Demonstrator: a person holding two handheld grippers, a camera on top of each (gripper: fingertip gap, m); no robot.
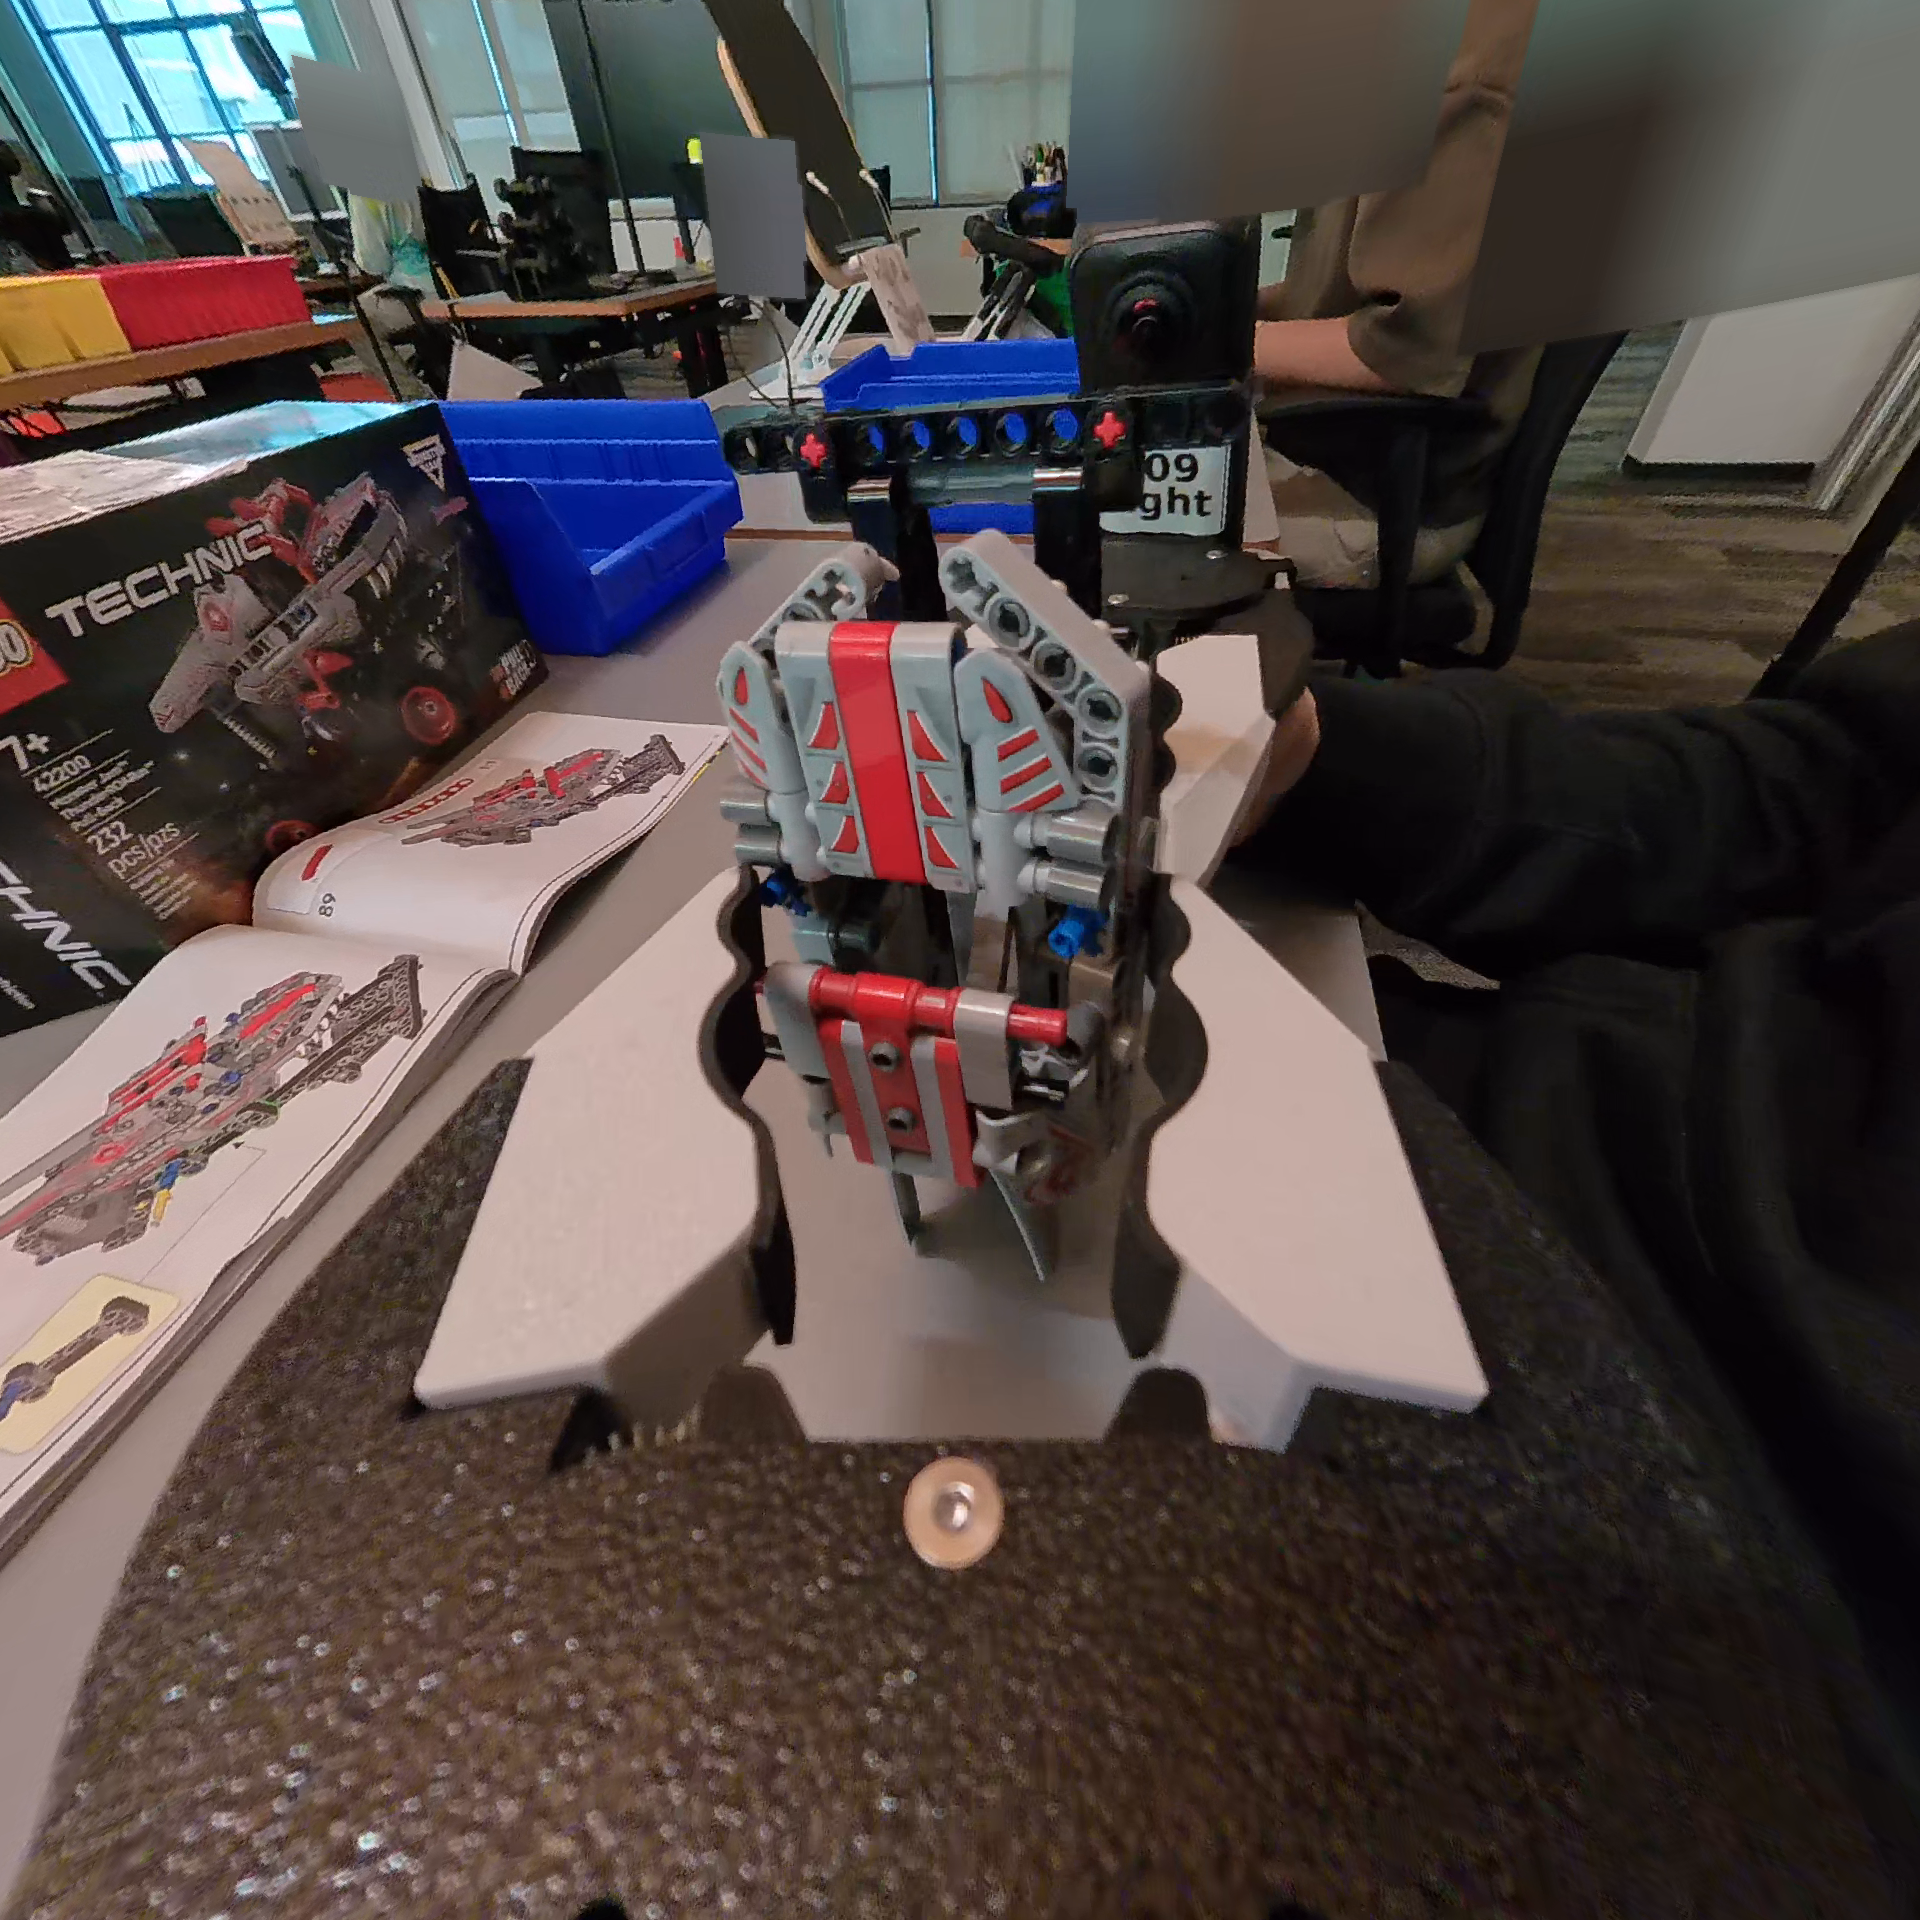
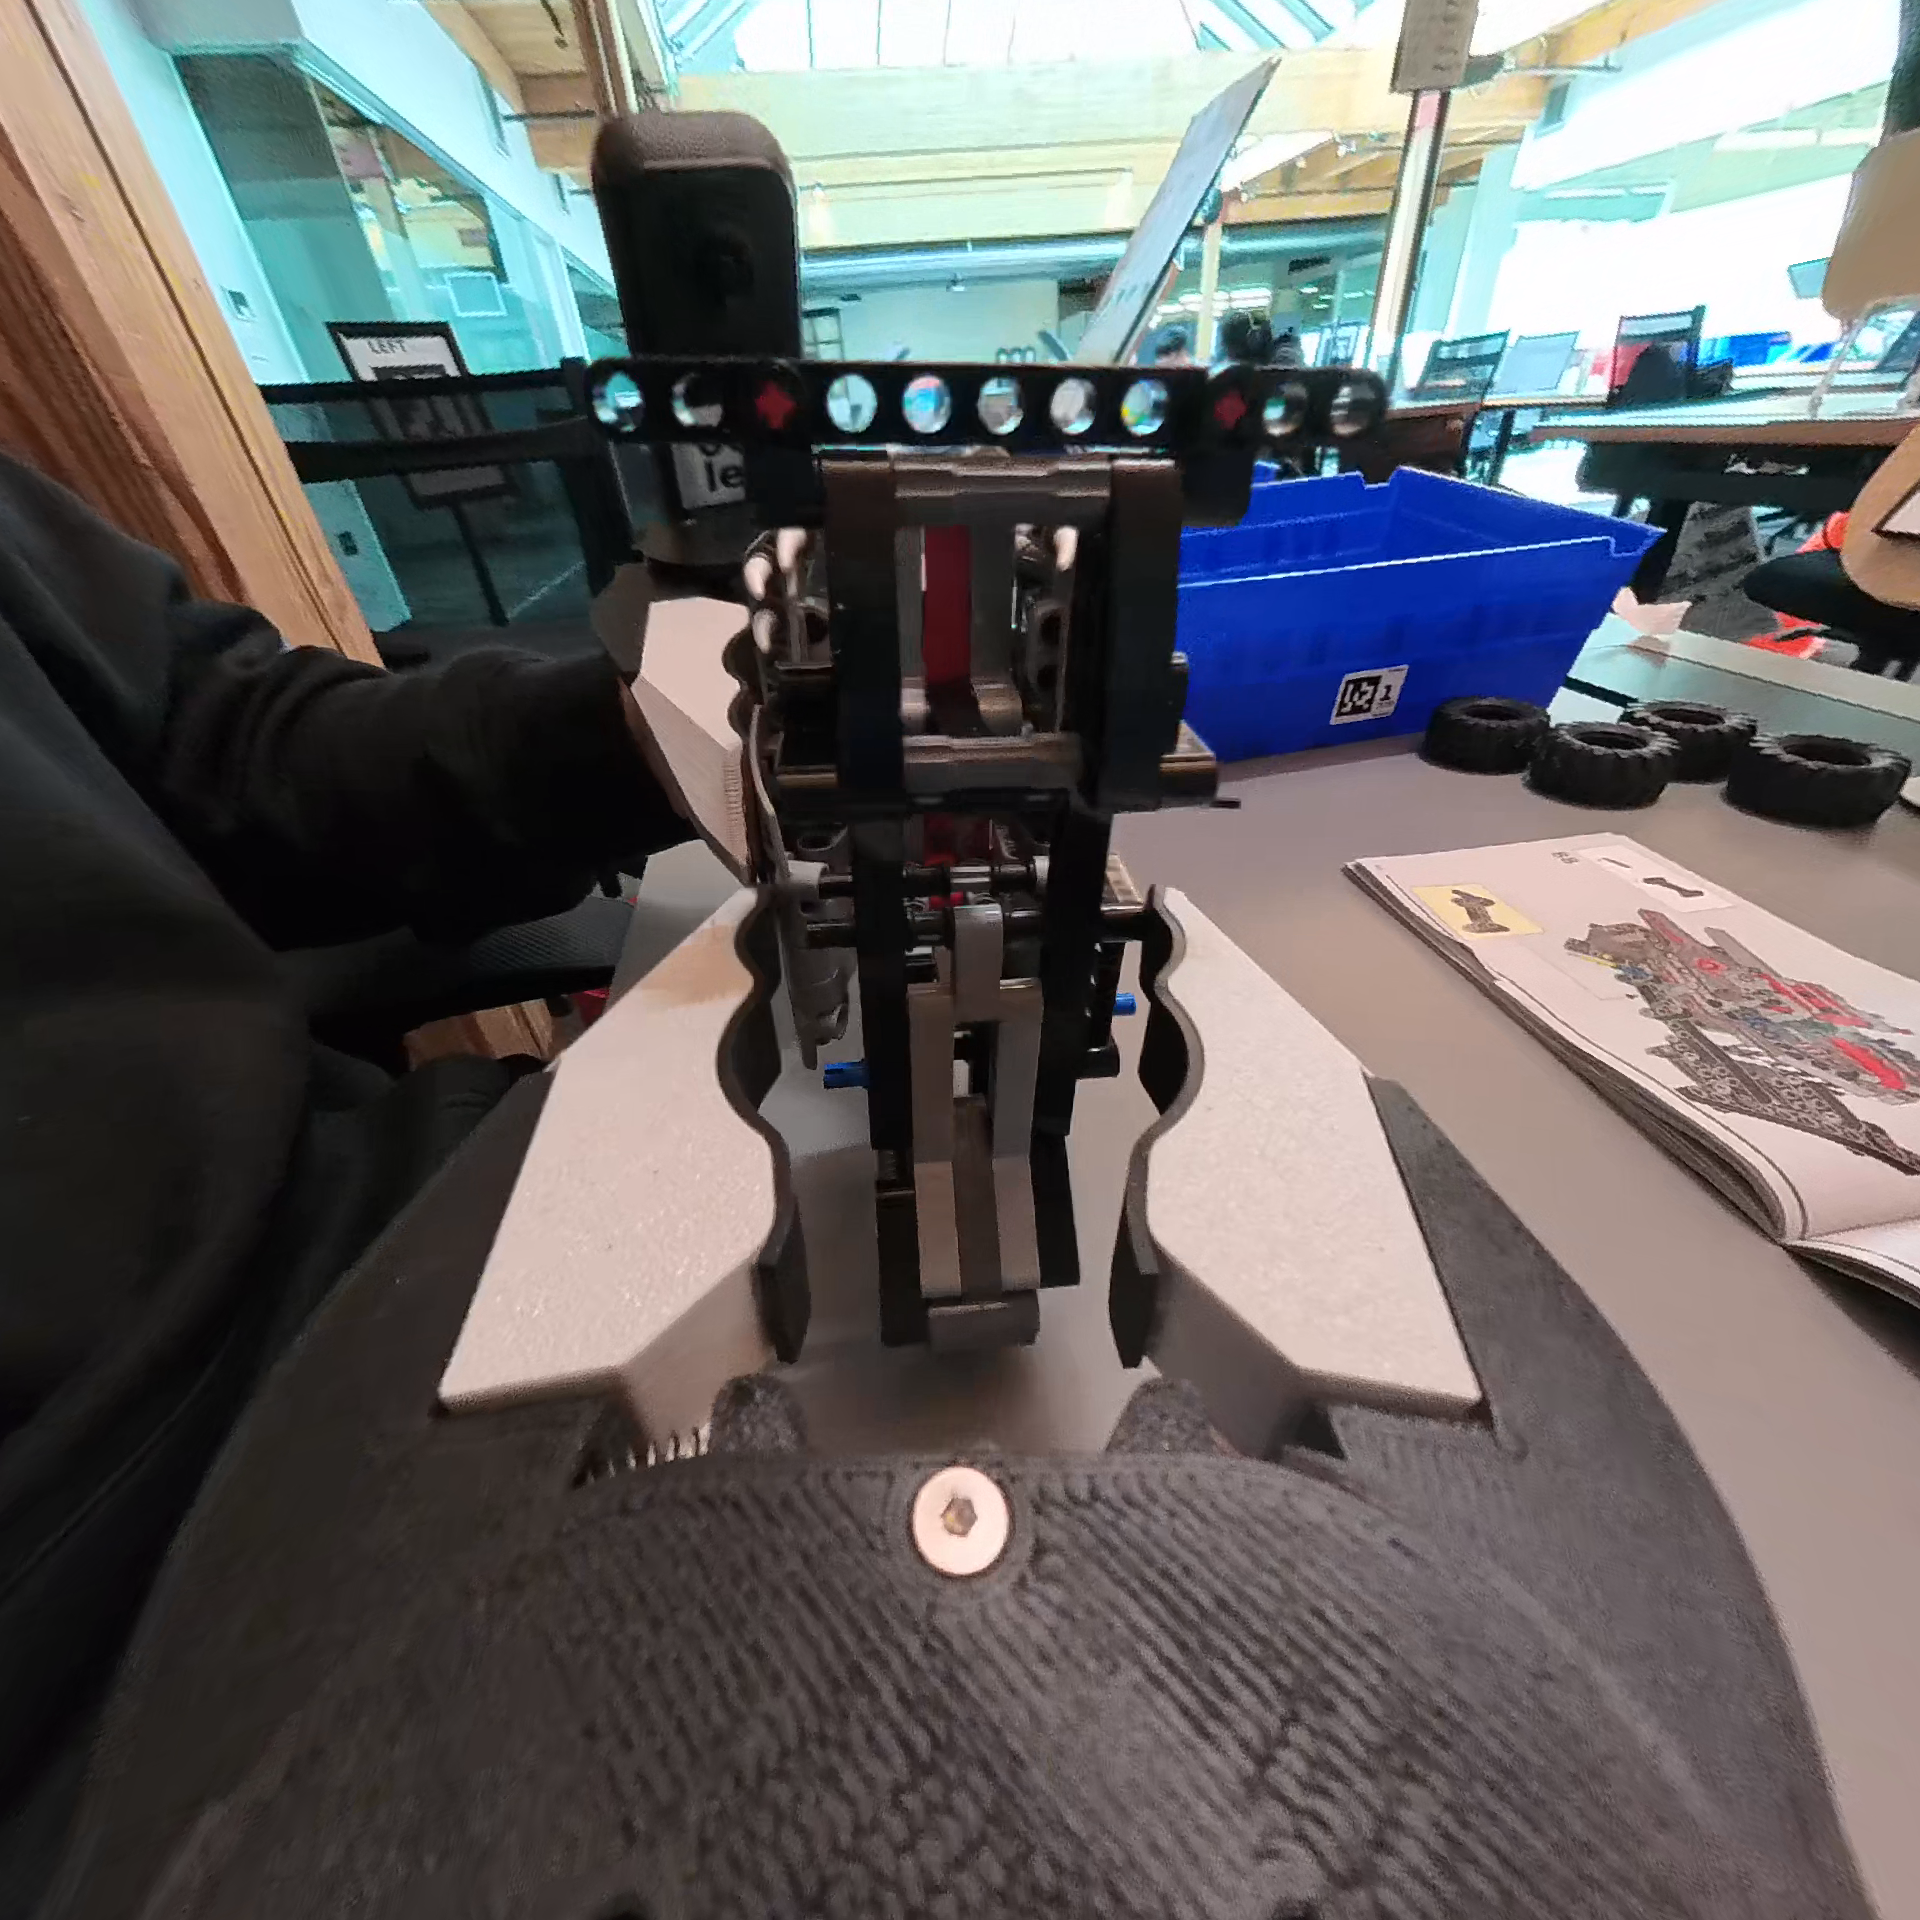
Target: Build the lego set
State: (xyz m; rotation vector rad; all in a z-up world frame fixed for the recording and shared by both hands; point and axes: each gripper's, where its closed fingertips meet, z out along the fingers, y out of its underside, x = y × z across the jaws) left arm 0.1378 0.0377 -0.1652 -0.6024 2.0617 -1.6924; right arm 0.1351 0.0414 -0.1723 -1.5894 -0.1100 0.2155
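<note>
The lego model (image 1: 914,883) is gripped upright between the fingers of the left claw (image 1: 951,997) and also of the right claw (image 2: 961,1039), above the desk (image 2: 1455,1195). An open booklet (image 2: 1704,997), four tyres (image 2: 1662,753) and a blue bin (image 2: 1392,603) lie to the right.

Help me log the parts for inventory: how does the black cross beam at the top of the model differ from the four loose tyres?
The black cross beam is a long straight bar with a row of round holes and is fixed across the lego model, off the table. The tyres are round, knobbly, and lie loose on the grey table near the blue bin. Both are black.
</note>
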